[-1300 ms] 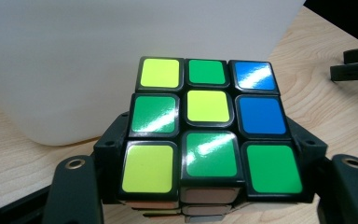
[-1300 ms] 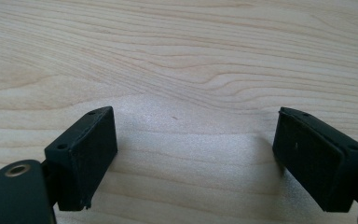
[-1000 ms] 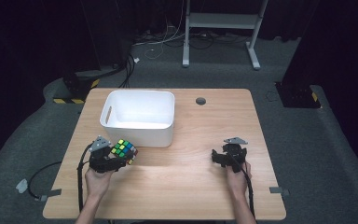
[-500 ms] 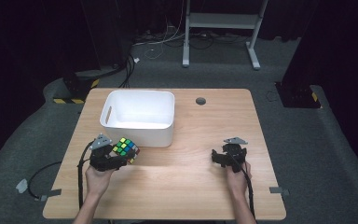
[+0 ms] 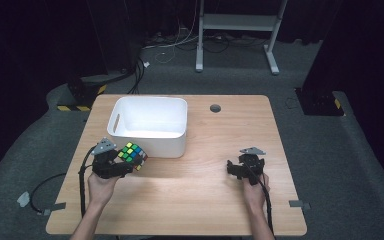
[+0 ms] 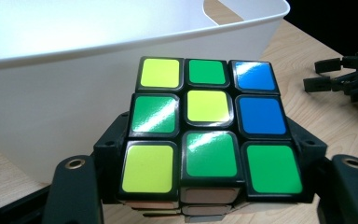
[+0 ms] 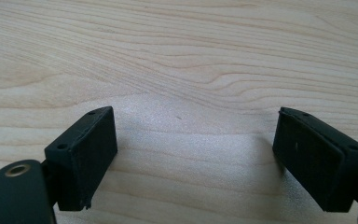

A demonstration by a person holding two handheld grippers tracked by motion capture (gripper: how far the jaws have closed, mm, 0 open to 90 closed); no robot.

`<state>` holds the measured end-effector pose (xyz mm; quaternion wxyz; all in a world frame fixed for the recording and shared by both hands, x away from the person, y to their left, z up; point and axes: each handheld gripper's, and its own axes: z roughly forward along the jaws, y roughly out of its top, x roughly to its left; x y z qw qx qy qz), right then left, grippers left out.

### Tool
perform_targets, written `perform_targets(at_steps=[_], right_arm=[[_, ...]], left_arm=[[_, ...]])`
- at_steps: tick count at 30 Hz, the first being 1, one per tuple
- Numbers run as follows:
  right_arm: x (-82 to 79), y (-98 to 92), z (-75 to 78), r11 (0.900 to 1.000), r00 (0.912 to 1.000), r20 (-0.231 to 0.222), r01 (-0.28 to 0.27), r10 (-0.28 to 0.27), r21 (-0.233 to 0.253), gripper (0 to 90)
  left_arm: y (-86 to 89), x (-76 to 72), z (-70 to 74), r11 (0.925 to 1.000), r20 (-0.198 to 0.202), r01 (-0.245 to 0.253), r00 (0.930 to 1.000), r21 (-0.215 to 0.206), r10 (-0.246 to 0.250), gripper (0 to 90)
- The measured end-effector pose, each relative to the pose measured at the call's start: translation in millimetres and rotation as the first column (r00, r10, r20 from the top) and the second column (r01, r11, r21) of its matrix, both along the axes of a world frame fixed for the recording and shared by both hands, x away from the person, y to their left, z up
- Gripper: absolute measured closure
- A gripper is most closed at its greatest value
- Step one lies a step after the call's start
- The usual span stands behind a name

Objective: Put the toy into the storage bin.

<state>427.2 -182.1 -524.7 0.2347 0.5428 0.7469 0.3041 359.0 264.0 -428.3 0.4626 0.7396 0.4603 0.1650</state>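
Right gripper, jaws spread wide, over bare wooden table

Two black grippers are seen, each topped by a grey three-cornered plate: the left gripper and the right gripper. A black cable trails from each toward the table's near edge. The jaws are blocky black pads with small screw holes; brass-coloured rivets are set in the arms. Forearms are bare

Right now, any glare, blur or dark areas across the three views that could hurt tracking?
High view: table well lit, surroundings nearly black, bright patch inside the white bin.
Left gripper view: glare streaks on the cube stickers, bin wall washed out.
Right gripper view: jaws sharp, soft shadow between them on the wood, grain blurring farther off.
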Motion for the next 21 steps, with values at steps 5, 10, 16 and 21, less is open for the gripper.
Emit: perform_targets(at_steps=[5, 10, 16, 21], right_arm=[[0.0, 0.0, 0.0, 1.0, 1.0, 0.0, -0.001, 0.001, 0.0, 13.7], [0.0, 0.1, 0.0, 1.0, 1.0, 0.0, -0.004, 0.004, 0.001, 13.7], [0.0, 0.1, 0.0, 1.0, 1.0, 0.0, -0.004, 0.004, 0.001, 13.7], [0.1, 0.1, 0.0, 1.0, 1.0, 0.001, -0.004, 0.004, 0.001, 13.8]], left_arm=[[-0.3, -1.4, 5.0, 1.0, 0.014, 0.006, 0.9999, 0.003, -0.006, 33.7], [1.6, 2.2, 7.8, 1.0, 0.007, 0.009, 0.9999, 0.0, -0.009, 33.7], [-1.6, 7.0, 9.8, 0.9997, -0.001, 0.024, 0.9997, 0.009, -0.024, 33.7], [-4.1, 10.3, 16.1, 0.9995, 0.003, 0.032, 0.9995, -0.003, -0.032, 33.7]])
